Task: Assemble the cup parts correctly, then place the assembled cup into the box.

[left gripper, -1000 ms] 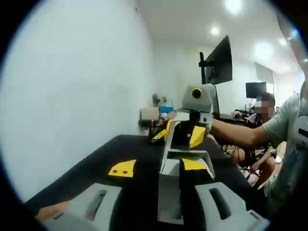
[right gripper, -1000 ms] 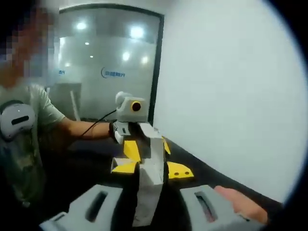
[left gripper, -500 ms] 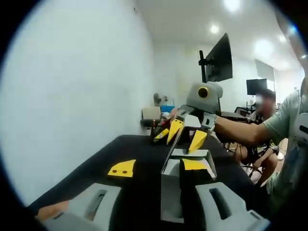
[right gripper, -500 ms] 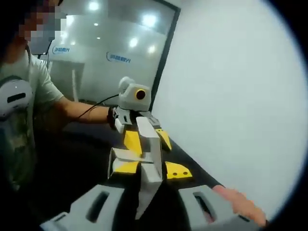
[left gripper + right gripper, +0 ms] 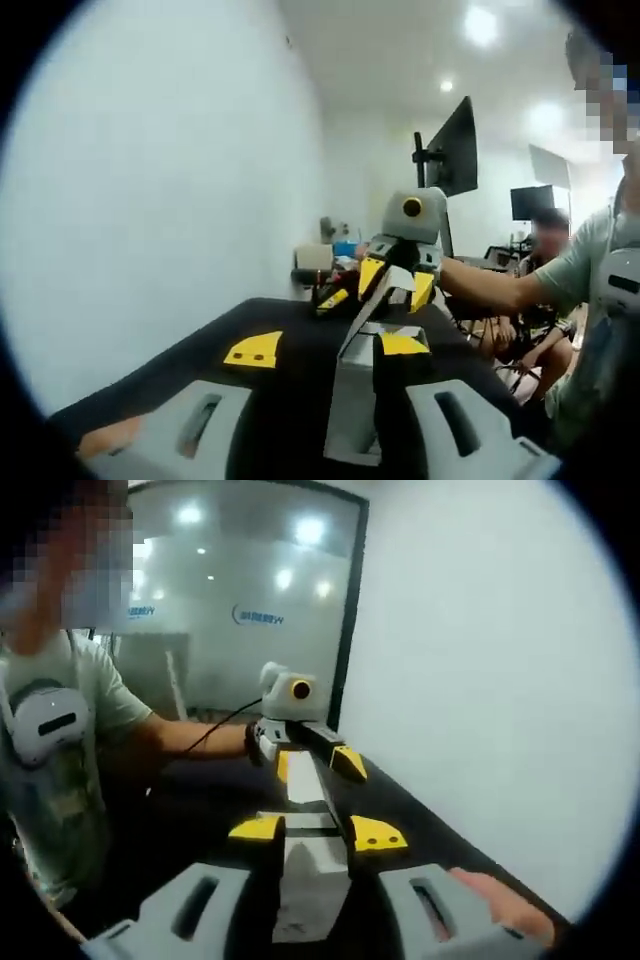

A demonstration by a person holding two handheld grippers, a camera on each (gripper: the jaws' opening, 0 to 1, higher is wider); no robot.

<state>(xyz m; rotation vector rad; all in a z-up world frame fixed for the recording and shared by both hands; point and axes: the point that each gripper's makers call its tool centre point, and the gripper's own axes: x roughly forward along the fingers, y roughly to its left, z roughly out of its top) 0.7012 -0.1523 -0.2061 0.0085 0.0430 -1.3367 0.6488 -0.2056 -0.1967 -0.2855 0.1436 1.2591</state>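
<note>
Grey cardboard box [image 5: 362,390] stands on the black counter [image 5: 290,345]. Left claw [image 5: 308,763] and right claw [image 5: 396,283] both spread, released, at the box's flaps.

In the left gripper view, the right gripper [image 5: 395,285] hangs ahead, yellow-tipped jaws spread, on an outstretched forearm [image 5: 490,280]. In the right gripper view, the left gripper [image 5: 315,763] faces back, jaws likewise parted.

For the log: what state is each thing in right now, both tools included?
left tool: open, yellow tips apart at the box's raised flap
right tool: open, tips spread
grey box: upright on the black table, flaps open
ceiling lights: on
</note>
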